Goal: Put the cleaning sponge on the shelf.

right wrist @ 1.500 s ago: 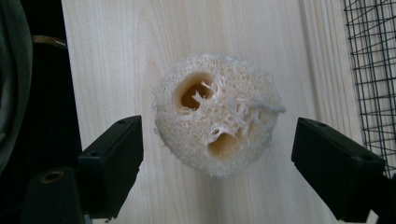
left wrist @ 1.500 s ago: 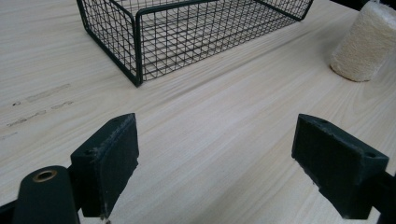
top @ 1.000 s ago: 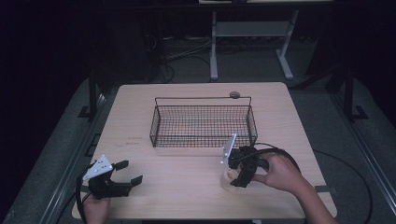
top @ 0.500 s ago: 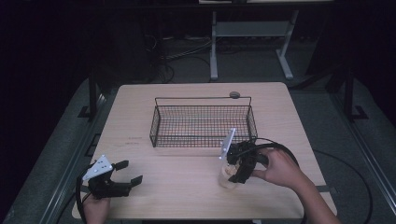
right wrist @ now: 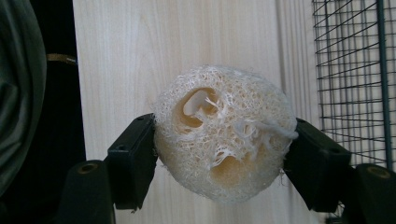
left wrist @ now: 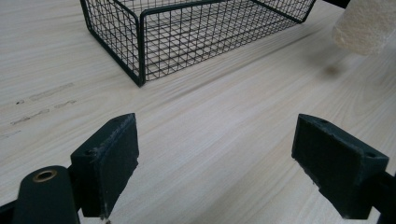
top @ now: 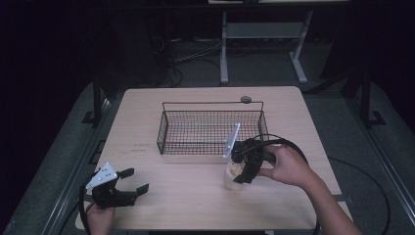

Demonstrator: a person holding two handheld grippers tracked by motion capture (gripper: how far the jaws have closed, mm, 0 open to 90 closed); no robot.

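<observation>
High view: your left claw (top: 128, 182) rests near the tabletop's (top: 186, 196) front left corner, jaws spread wide with nothing between them. Right of centre, your right claw (top: 238, 175) grips the loofah (right wrist: 223, 142) by its sides, just off the wood in front of the wire basket's (top: 164, 133) right end. The pick looks done; carrying it over the rim and letting go remains.

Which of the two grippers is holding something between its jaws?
The right gripper, which clamps a loofah piece near the wire basket. The left gripper stands open above bare table.
</observation>
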